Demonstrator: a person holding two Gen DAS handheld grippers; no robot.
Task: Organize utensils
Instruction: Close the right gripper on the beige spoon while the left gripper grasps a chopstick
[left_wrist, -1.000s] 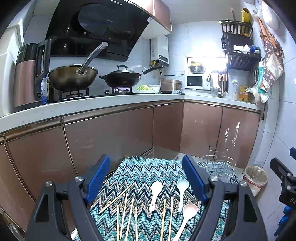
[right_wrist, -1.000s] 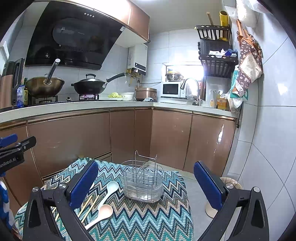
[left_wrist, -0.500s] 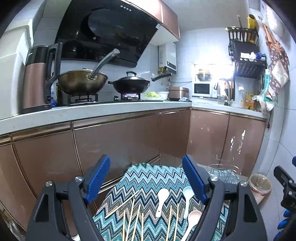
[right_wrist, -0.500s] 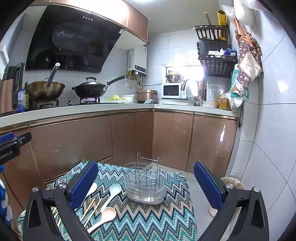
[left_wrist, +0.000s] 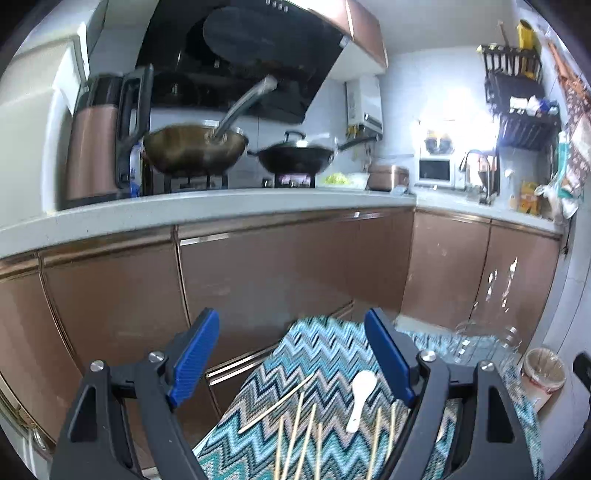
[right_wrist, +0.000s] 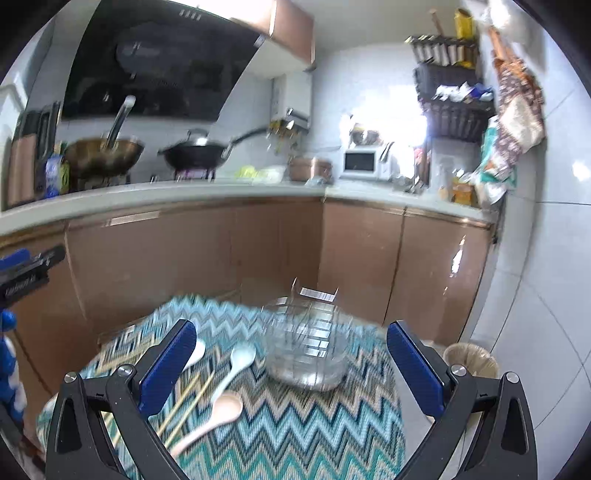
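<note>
A small table wears a zigzag cloth (left_wrist: 325, 347) (right_wrist: 295, 435). On it lie several wooden chopsticks (left_wrist: 295, 435) (right_wrist: 184, 402), a white spoon (left_wrist: 360, 397), a pale blue spoon (right_wrist: 236, 365) and a pink spoon (right_wrist: 218, 413). A wire and clear utensil caddy (right_wrist: 308, 354) (left_wrist: 484, 343) stands at the cloth's far right. My left gripper (left_wrist: 295, 362) hangs open above the chopsticks, nothing between its blue pads. My right gripper (right_wrist: 291, 365) is open too, held above the spoons and the caddy. The left gripper's body (right_wrist: 26, 273) shows at the right wrist view's left edge.
Brown cabinets (left_wrist: 277, 266) with a pale counter wrap behind the table. A wok (left_wrist: 195, 147), a lidded pan (left_wrist: 295, 157) and a kettle (left_wrist: 96, 136) sit on the counter. A small bin (right_wrist: 471, 360) stands on the floor at right.
The left wrist view has swung left and toward the cabinets; two spoons slid behind its right finger. The right wrist view tilted slightly, the caddy now lower and blurred. Both grippers stay open.
</note>
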